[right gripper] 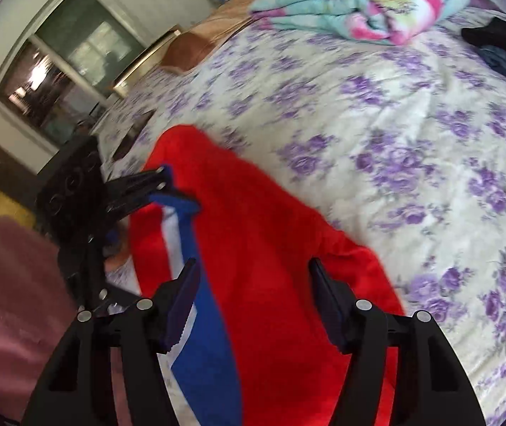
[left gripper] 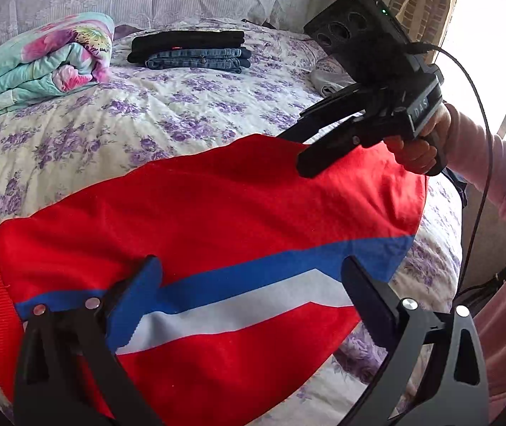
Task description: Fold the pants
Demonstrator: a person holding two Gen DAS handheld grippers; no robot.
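- Red pants (left gripper: 217, 195) lay flat on the bed (left gripper: 111, 131), ready for folding.
- Left tool (left gripper: 249, 305) gaped wide, empty, above the stripe.
- Right tool (right gripper: 253, 305) partly open, gripping nothing.

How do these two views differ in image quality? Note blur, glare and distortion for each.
Left wrist view: sharp; the window at the upper right is blown out to white glare; fisheye bulges the bed and red pants. Right wrist view: smeared by motion blur, strongest on the floral bedspread and window frame; same fisheye curvature, no glare.
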